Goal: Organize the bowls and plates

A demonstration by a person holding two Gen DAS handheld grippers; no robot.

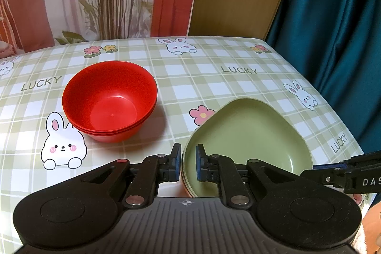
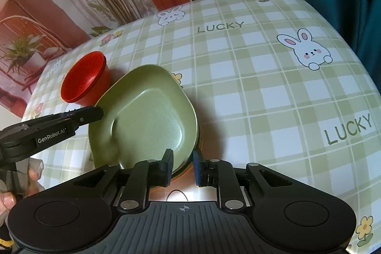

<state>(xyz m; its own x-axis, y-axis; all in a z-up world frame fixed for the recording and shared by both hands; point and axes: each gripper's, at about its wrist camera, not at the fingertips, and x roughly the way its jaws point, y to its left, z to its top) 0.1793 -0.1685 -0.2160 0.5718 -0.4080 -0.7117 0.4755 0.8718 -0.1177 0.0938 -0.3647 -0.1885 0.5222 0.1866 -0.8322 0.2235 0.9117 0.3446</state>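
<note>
Our left claw (image 1: 188, 163) is nearly pressed together, pinching the near-left rim of the green plates (image 1: 250, 135): one pad is outside the rim, the other inside. Our right claw (image 2: 182, 166) straddles the rim on the opposite side with its pads slightly spread, and we see no firm press there.

The plates are nested in a stack near the front right of the table (image 1: 214, 77), which has a checked cloth with rabbits and flowers. The red bowls (image 1: 109, 101) are also nested. They stand upright to the left of the plates and a little further back, close by. We cannot tell whether they touch the plates. A hand (image 2: 7, 199) shows at the edge of the right view.
</note>
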